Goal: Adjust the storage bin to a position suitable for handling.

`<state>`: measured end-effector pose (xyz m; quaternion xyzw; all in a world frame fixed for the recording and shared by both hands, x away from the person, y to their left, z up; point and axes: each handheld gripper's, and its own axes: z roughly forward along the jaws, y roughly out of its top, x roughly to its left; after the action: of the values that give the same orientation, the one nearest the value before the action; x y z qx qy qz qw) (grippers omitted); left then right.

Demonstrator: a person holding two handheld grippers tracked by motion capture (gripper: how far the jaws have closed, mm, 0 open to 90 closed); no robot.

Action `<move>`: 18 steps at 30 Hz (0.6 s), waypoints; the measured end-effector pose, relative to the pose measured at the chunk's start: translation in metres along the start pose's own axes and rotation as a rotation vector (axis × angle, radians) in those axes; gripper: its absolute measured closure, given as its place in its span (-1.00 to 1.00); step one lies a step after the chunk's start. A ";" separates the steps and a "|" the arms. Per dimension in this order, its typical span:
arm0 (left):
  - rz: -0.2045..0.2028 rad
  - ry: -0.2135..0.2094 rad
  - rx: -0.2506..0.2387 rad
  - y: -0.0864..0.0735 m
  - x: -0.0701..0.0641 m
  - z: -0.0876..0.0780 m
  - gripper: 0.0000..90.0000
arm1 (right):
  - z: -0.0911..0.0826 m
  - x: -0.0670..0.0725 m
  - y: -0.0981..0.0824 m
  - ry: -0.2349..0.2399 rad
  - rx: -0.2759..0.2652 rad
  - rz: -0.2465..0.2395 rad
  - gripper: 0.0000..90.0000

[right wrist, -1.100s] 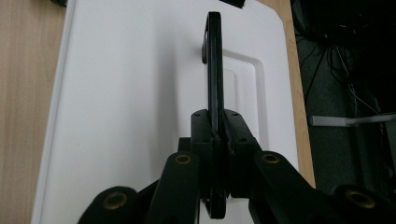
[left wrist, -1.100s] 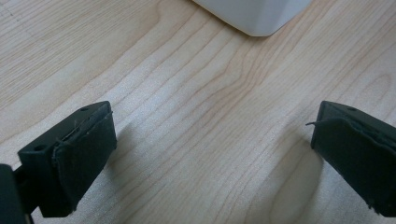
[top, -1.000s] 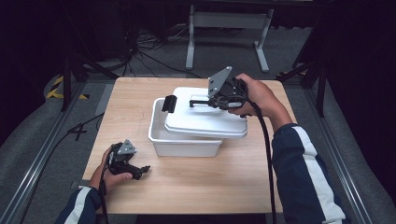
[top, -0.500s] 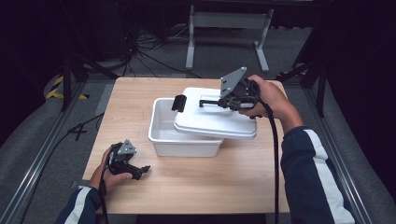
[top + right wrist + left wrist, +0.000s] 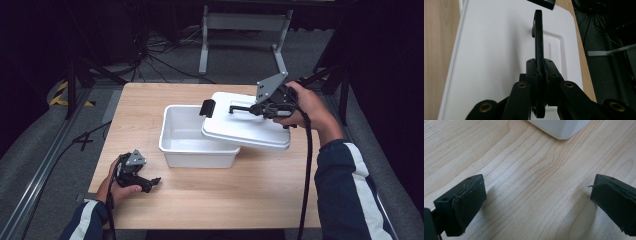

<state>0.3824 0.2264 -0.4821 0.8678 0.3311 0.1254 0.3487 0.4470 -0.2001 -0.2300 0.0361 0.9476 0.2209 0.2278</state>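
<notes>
Over the bin (image 5: 197, 142), right tool (image 5: 257, 108) clamps lid (image 5: 245, 131) handle (image 5: 539, 37), lid prob. tilted; left tool (image 5: 150, 184) wide.

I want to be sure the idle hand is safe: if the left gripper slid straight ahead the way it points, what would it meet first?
Probably the white tub: its corner sits ahead of the open left gripper, with bare wooden table between. Depth is hard to judge.

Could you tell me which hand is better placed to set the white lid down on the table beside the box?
The right. The right gripper is shut on the black handle of the white lid, holding it tilted over the white box. The left gripper rests open at the table's near-left corner.
</notes>
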 end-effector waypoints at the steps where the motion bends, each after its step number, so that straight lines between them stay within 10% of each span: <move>1: -0.001 0.000 -0.005 0.000 0.000 0.000 -0.99 | -0.001 -0.001 -0.003 0.001 -0.002 0.004 0.88; 18: 0.000 0.001 -0.006 0.000 0.000 0.000 -0.99 | -0.022 -0.004 -0.043 -0.031 0.011 0.059 0.88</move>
<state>0.3824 0.2264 -0.4825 0.8667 0.3309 0.1267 0.3510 0.4419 -0.2483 -0.2300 0.0686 0.9436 0.2218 0.2359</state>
